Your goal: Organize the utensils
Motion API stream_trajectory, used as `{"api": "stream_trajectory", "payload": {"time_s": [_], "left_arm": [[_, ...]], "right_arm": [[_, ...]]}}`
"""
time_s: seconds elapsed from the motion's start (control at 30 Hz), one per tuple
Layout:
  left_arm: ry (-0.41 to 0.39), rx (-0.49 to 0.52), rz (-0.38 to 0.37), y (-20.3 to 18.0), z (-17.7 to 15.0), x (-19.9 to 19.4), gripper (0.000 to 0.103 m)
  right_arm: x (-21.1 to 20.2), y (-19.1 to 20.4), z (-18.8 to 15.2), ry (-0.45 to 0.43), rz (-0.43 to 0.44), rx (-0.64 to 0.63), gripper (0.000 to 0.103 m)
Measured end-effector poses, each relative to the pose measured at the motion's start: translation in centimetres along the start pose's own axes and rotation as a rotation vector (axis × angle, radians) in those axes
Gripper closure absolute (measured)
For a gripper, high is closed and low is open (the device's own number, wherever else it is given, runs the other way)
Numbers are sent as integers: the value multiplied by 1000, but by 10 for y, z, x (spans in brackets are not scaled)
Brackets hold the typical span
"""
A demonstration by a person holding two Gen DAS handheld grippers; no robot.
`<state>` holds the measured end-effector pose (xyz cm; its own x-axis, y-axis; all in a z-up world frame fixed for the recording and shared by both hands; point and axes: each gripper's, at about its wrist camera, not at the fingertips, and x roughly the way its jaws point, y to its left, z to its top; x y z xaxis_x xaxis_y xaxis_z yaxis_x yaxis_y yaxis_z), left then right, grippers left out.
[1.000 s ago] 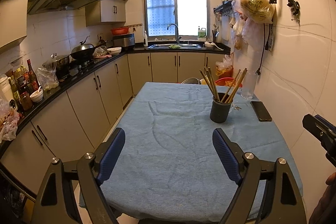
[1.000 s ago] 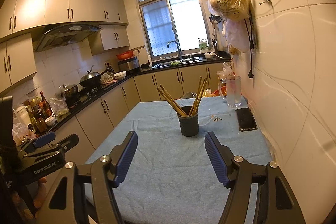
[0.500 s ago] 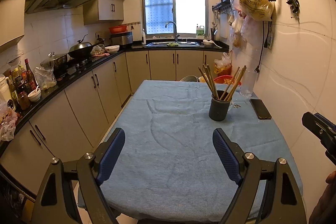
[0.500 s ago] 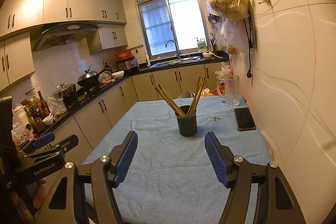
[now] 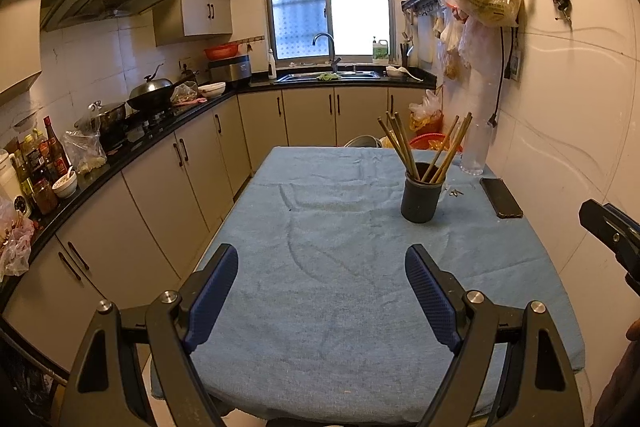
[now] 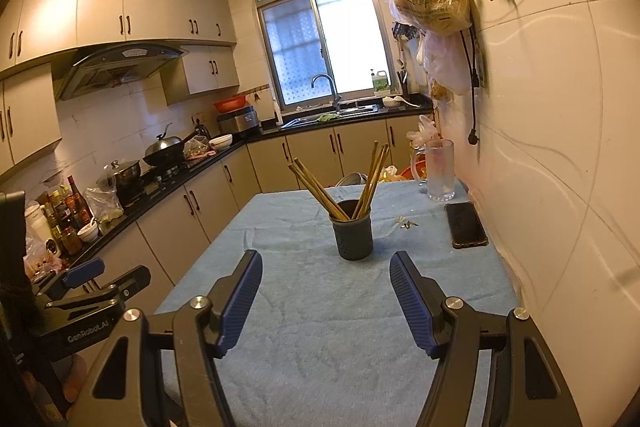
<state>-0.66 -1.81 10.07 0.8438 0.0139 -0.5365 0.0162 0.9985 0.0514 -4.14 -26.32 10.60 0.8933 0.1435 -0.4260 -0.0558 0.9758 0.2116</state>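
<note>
a: where the blue cloth (image 5: 340, 267) is spread over the table, what is seen on it?

b: a dark holder (image 6: 353, 235) is set upright toward the far right, and wooden chopsticks (image 6: 320, 189) are fanned out of it. a black phone (image 6: 466, 225) is laid flat by the wall, a glass mug (image 6: 439, 169) behind it.

a: and the grippers?

b: the left gripper (image 5: 320, 303) is held wide apart over the near cloth, nothing between its pads. the right gripper (image 6: 326, 301) is likewise spread and empty, short of the holder.
</note>
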Motion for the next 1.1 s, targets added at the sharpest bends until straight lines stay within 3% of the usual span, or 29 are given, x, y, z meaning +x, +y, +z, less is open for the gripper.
{"api": "stream_trajectory", "payload": {"time_s": [1.1], "left_arm": [[45,13,-1,2,2,42,17]], "right_arm": [[46,-4,0,32,-21,4,33]]}}
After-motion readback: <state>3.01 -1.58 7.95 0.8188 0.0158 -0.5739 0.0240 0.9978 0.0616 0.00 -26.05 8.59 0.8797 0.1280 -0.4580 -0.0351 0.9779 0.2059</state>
